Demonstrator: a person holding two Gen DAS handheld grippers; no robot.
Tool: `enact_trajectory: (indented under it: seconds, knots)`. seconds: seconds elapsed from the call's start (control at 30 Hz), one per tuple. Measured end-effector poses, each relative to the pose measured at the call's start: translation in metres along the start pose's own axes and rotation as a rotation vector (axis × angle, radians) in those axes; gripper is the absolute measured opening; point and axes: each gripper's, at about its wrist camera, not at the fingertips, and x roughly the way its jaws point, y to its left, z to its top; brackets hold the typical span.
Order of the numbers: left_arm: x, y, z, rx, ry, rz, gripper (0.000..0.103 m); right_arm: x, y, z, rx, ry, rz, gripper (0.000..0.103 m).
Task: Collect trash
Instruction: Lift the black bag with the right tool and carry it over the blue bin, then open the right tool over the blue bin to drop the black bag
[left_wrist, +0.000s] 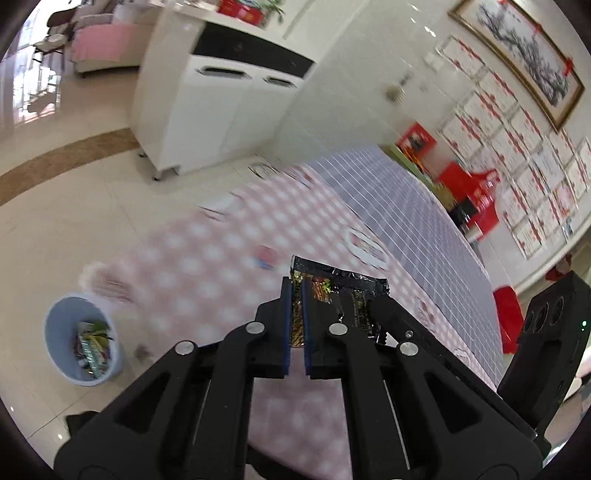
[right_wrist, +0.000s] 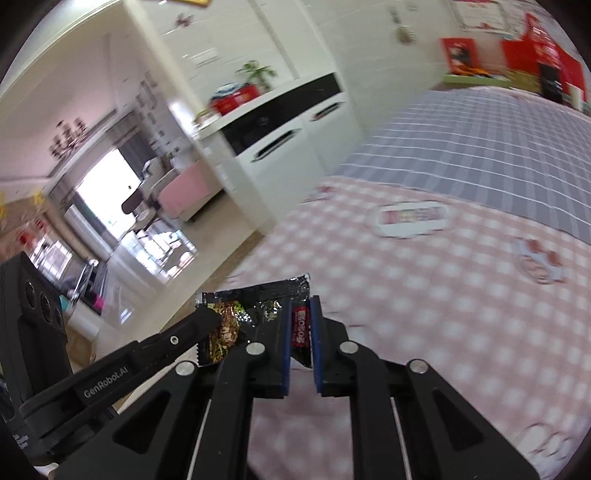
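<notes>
Both tongs, left tongs (left_wrist: 296, 317) and right tongs (right_wrist: 300, 325), clamped on one wrapper (left_wrist: 343, 291); bin (left_wrist: 83, 339) sits on floor, down-left of left tongs.

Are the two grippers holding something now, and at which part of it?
Yes. Left gripper and right gripper each pinch one end of the same foil snack wrapper, above the checked tablecloth.

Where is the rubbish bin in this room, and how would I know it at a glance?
Start at the big table with the pink checked cloth. On the pale tiled floor just off its edge stands a small round light-blue bin. It is the only container on the floor, open-topped, with crumpled colourful wrappers already inside.
</notes>
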Motion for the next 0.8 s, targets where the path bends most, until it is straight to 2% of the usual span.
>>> enact_trajectory:
  seconds: [0.27,0.43,0.63,0.8]
  knots:
    - [-0.074,0.097,0.015,-0.092,-0.113,0.105,0.005,0.035,0.108,-0.022,-0.133,0.062,0.113,0.01]
    - [-0.106,0.154,0.018,-0.16,-0.153,0.159,0.005,0.061,0.168,-0.043,-0.214,0.116,0.162,0.01]
    - [-0.121,0.216,0.015,-0.246,-0.16,0.212,0.005,0.096,0.219,-0.066,-0.285,0.182,0.196,0.01]
    - [-0.118,0.246,0.014,-0.293,-0.143,0.244,0.005,0.121,0.242,-0.079,-0.319,0.229,0.199,0.01]
